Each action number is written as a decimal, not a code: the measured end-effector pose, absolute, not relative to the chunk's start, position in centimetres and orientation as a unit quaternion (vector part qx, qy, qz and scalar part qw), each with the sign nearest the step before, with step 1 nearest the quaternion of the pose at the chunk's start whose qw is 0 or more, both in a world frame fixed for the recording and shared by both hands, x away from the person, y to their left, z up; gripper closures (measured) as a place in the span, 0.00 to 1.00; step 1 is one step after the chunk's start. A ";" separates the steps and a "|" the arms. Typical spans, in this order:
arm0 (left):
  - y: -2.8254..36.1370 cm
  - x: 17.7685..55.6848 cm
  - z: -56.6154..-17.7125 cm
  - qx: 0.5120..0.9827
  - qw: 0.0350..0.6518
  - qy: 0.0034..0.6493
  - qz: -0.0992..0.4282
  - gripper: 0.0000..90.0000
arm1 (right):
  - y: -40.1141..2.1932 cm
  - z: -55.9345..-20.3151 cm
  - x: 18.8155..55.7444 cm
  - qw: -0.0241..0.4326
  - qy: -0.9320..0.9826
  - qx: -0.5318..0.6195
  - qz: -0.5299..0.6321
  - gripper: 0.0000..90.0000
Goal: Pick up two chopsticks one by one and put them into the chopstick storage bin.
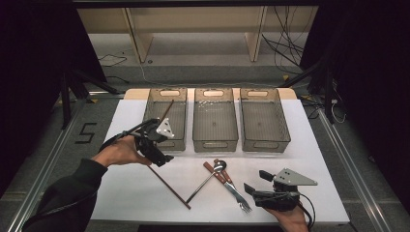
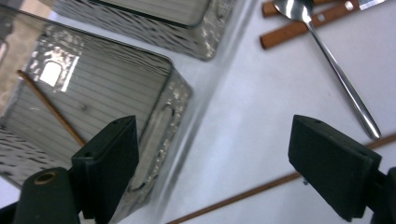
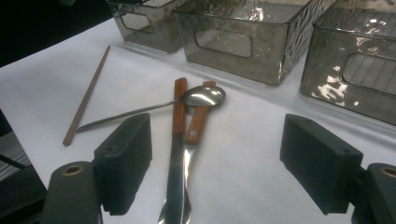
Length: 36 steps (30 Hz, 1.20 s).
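A brown chopstick [image 1: 167, 109] leans inside the left clear bin [image 1: 151, 110]; in the left gripper view this chopstick [image 2: 51, 109] lies across that bin's floor [image 2: 102, 88]. My left gripper [image 1: 163, 155] hovers by the bin's near corner, open and holding nothing [image 2: 219, 140]. A second chopstick [image 1: 169, 186] lies on the white table below it. To the right lie a spoon [image 1: 208, 180] and a wooden-handled knife and fork [image 1: 228, 182]. My right gripper [image 1: 256, 181] rests near the front edge, open [image 3: 222, 140], with the knife [image 3: 177, 140] and fork handle [image 3: 196, 123] just ahead of its jaws.
The middle bin [image 1: 215, 144] and the right bin [image 1: 265, 144] stand beside the left one along the table's back. Black cables trail on the floor behind. A person's left forearm [image 1: 72, 188] reaches in from the lower left.
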<state>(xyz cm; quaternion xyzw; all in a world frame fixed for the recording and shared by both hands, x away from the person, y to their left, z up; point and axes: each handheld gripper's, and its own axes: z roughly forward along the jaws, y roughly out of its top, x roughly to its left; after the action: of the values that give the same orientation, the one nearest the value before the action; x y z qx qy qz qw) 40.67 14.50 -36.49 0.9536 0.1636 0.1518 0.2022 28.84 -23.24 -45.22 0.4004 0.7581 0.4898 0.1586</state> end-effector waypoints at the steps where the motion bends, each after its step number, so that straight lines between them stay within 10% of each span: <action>1: 14.4 40.5 -36.7 0.956 0.197 0.159 0.150 0.18 | -23.3 -45.2 28.8 0.159 0.757 0.401 0.490 0.29; 36: 13.3 37.8 -43.3 0.997 0.046 -0.009 0.068 0.46 | -23.2 -45.3 28.9 0.156 0.759 0.401 0.489 0.29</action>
<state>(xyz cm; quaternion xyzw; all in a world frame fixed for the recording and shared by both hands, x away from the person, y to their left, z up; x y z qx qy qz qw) 37.76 13.32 -43.26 0.9966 -0.0087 0.0683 0.0462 28.86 -23.17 -45.25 0.4006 0.7590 0.4889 0.1561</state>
